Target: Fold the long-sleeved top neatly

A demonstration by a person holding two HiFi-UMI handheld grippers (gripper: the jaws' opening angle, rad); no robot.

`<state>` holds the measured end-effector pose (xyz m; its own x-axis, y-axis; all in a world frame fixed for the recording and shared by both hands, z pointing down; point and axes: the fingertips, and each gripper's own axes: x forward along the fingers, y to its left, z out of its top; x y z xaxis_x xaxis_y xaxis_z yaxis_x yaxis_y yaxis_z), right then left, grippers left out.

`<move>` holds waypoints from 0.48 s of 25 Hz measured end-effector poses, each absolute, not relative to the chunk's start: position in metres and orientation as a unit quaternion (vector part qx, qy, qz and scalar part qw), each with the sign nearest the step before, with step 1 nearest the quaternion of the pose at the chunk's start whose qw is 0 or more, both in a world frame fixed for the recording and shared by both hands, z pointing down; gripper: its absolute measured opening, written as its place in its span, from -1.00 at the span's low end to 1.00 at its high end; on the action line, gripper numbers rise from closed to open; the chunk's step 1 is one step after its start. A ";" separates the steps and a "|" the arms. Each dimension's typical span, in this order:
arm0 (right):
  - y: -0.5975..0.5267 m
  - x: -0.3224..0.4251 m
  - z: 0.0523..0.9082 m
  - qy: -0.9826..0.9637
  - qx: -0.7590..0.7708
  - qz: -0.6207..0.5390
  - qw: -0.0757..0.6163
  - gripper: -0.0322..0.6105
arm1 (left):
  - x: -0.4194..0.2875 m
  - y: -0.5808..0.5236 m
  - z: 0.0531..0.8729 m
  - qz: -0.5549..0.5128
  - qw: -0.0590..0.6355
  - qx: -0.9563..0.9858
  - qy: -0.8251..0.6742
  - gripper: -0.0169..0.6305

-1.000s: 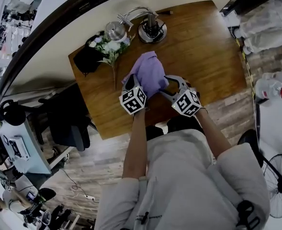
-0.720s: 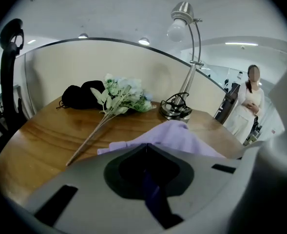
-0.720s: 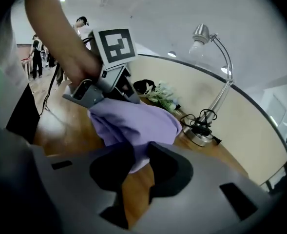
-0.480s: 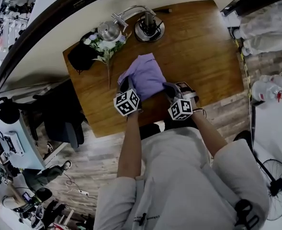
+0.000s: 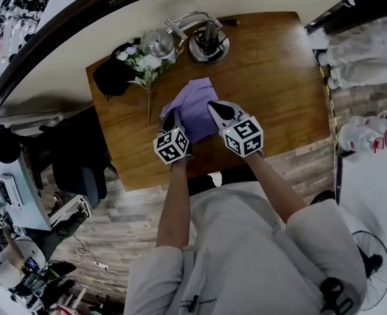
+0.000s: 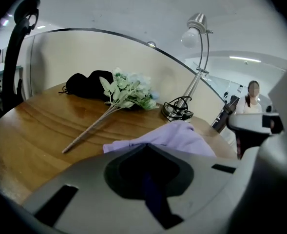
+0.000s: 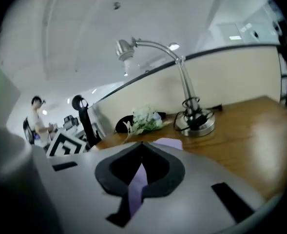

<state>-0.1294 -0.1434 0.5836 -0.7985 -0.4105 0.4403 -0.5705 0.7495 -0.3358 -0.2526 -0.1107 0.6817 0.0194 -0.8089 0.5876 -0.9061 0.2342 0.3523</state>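
The top (image 5: pixel 194 104) is purple. It lies in a bunch in the middle of the bench (image 5: pixel 278 64), in front of the lamp (image 5: pixel 206 41) and the flowers (image 5: pixel 147 64).

The left tool (image 5: pixel 172 118) is clamped tight on the top's left side. A thin dark strip of cloth shows between its jaws. The right tool (image 5: pixel 215 108) has just been closing its jaws. Purple cloth is pinched between them, at the top's right side.

I think the top is soft, light and floppy. It will sag where nothing holds it up. It may slide on the smooth wood. It will not break, but it can crease or bunch up again. The best places to hold it are the edges and corners, one on each side. Then the cloth hangs flat and the fold comes out straight. Each tool seems to hold only a small bit of cloth, so a hard pull could make it slip out.

I see no box or basket to put the top in. A black thing (image 5: pixel 111 77) lies beside the flowers, but I cannot tell what it is.
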 end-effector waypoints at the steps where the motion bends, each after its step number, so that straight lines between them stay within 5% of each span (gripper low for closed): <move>1: -0.148 -0.145 0.591 -0.910 0.277 0.256 0.169 -0.89 | -0.249 -0.110 0.684 0.076 0.367 0.615 -0.694 -0.88; 12: -0.163 -0.168 0.669 -0.869 0.312 0.265 0.277 -0.89 | -0.243 -0.111 0.688 0.098 0.389 0.654 -0.642 -0.88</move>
